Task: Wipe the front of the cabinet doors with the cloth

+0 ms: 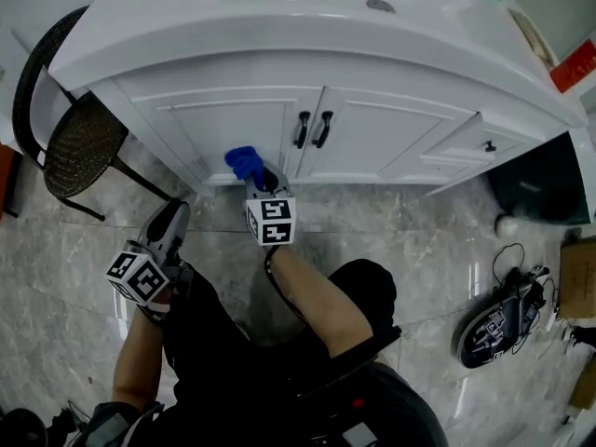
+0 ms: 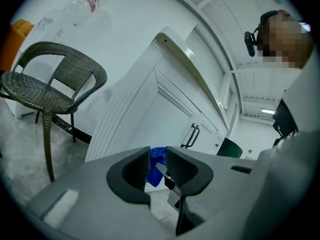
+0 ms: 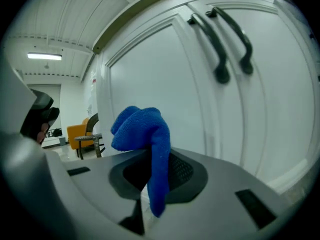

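Your right gripper [image 1: 259, 182] has its jaws clamped on the one blue cloth [image 1: 242, 162]. A bunched wad stands out ahead of the jaws and a tail hangs down between them. The cloth sits low on the left door [image 1: 233, 124], left of the handles, with the door face straight ahead of the jaws. It is at the panel or just off it; contact cannot be told from here.

The stroke probably turns on this: the unwiped panel lies up and to both sides of the cloth, so you would press forward and then sweep across. The right door [image 1: 382, 138] lies further to your right, past the handles.

Your left gripper [image 1: 173, 217] hangs back near your knee, well apart from the cabinet. Its jaws are a little apart and empty. The right gripper is much the nearer to the doors.

Count: two doors, two upright black bar handles [image 1: 302, 129] at their meeting edges, one cloth, one wicker chair [image 1: 79, 147] off to the left.
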{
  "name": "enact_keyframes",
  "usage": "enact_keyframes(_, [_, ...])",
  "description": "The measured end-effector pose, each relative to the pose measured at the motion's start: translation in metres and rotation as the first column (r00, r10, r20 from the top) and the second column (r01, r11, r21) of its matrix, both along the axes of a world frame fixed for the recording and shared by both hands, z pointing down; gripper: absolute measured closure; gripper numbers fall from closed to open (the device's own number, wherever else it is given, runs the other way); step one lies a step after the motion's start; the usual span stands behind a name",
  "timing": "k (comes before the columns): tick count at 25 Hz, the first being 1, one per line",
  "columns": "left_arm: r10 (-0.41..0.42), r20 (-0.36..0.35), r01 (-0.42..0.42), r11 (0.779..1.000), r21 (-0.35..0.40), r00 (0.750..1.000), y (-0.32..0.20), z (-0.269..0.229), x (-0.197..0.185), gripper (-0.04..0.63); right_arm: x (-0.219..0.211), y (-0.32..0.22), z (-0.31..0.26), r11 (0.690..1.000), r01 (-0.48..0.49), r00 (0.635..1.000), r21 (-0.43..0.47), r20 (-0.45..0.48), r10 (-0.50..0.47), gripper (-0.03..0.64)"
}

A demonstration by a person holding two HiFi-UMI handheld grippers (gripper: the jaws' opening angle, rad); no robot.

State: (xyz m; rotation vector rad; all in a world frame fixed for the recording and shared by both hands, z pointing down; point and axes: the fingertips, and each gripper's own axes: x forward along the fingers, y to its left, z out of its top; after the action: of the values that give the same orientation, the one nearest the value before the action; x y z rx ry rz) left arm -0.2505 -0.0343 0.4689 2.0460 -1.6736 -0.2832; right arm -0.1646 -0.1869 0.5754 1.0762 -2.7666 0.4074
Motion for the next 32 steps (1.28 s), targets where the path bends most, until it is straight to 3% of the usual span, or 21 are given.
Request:
enact_keyframes(5, [0.087,-0.011,-0.087,0.996,-0.001,0.996,-0.02,0.001,0.033,0.497,0.058,-0.018,0.008,0.992,-0.122,0.992,-0.029,-0.02,0.121,0.565])
enact_keyframes(10, [0.138,-0.025,-0.138,0.99,0.007,0.99,-0.037,0.001,0.05,0.497,0.097,-0.027,0.017,0.985,-0.17,0.982,-0.001,-0.08,0.17,0.565])
enact_keyframes(17, [0.131,-0.062,-0.131,0.991,0.005,0.989,-0.04,0.012,0.041,0.497,0.134,-0.037,0.05,0.949,-0.305,0.946,-0.077,-0.138,0.293,0.565])
enact_keyframes(20, [0.109,-0.065,-0.108,0.994,0.016,0.992,-0.036,0.014,0.027,0.497,0.115,-0.019,0.057,0.964,-0.246,0.964,-0.105,-0.131,0.232,0.565])
enact_keyframes(25, [0.033,-0.074,-0.032,0.999,0.016,0.997,-0.025,0.017,-0.004,0.497,0.027,0.032,0.051,0.993,-0.014,0.996,-0.121,-0.085,0.004,0.565])
enact_keyframes(32, [-0.075,-0.043,0.074,0.997,-0.023,0.996,0.012,0.021,-0.039,0.497,-0.076,0.074,0.027,0.972,0.226,0.973,-0.057,-0.028,-0.228,0.565])
